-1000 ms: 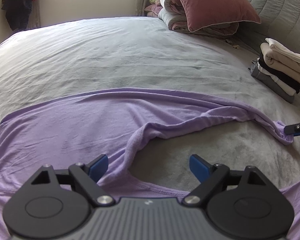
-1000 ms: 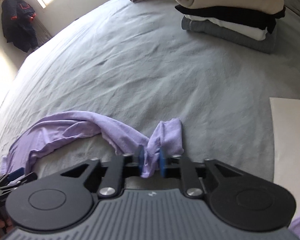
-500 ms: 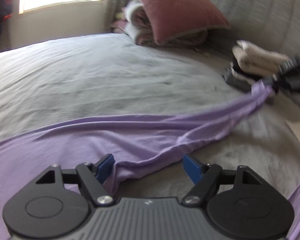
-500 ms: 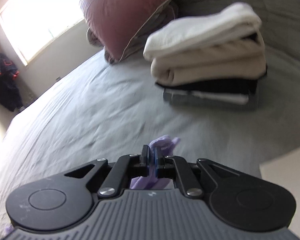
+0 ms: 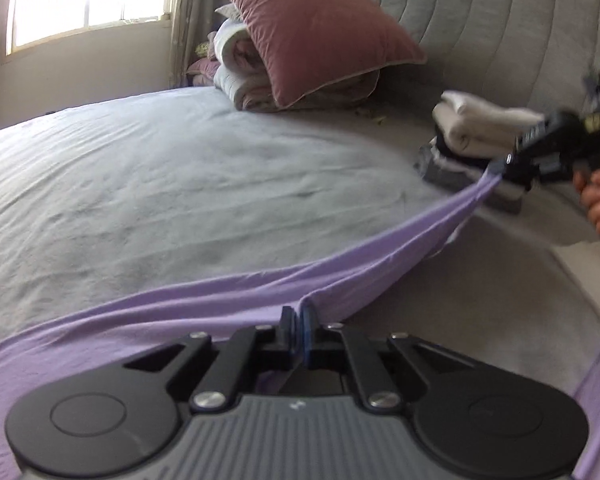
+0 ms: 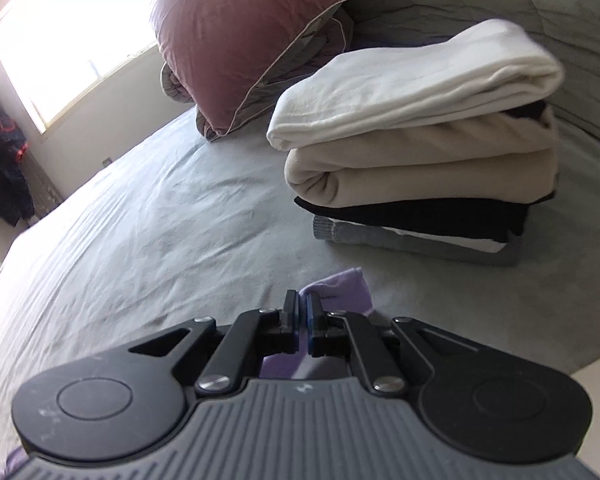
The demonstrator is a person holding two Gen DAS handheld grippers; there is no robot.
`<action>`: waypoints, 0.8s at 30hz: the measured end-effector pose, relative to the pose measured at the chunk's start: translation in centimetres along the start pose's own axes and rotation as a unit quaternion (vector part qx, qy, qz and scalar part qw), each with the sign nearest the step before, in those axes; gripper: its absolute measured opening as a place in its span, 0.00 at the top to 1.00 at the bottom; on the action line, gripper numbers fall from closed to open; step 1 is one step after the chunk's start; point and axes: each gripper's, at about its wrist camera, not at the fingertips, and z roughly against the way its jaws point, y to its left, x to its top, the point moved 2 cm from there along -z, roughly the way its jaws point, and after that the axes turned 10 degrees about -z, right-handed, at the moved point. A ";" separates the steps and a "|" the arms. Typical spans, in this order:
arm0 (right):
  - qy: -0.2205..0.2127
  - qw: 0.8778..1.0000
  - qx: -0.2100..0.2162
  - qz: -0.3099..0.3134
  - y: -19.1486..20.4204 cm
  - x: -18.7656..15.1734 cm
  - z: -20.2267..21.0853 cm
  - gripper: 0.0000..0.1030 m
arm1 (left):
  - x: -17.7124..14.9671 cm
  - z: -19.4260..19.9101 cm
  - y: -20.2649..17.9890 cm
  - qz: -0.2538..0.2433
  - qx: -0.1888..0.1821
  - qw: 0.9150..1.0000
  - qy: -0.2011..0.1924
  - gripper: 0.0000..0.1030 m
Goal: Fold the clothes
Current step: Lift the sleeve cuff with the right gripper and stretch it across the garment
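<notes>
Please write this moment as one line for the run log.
left tool: just closed, shut on shirt | right tool: shut on shirt | shirt: stretched above bed

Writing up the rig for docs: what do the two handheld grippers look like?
Both match: the left gripper and right gripper have a grey ribbed body, two black round discs, black linkage arms with silver screws, and blue pads on the fingers. Seen from the left wrist view, the right gripper is black with a blurred yellow label. No cables or sleeve visible.

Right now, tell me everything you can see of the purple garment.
The purple garment is thin, stretchy-looking lilac knit. Most of it lies spread on the grey bed; one edge is lifted into a taut band between the left gripper, whose jaws have just closed on it, and the right gripper, also clamped on it.
</notes>
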 end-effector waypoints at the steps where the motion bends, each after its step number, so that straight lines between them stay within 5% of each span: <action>1: 0.008 1.000 -0.002 0.012 -0.1 -0.2 0.5 0.96 | 0.0 0.5 0.0 -0.001 -0.008 1.000 -0.001 0.97; 16: 0.130 0.977 -0.078 0.150 -4.1 -8.8 1.5 0.96 | -3.4 1.7 -0.6 -0.038 -0.096 0.991 0.090 0.95; 18: 0.126 0.975 -0.076 0.165 -3.6 -8.3 1.6 0.92 | -3.4 1.8 -0.5 -0.041 -0.102 0.990 0.090 0.83; 20: 0.116 0.975 -0.070 0.178 -3.0 -7.5 1.9 0.82 | -2.8 2.4 0.1 -0.038 -0.104 0.991 0.075 0.51; 24: 0.093 0.975 -0.062 0.190 -2.3 -5.7 1.9 0.66 | -1.6 2.1 2.2 -0.034 -0.069 0.995 0.066 0.49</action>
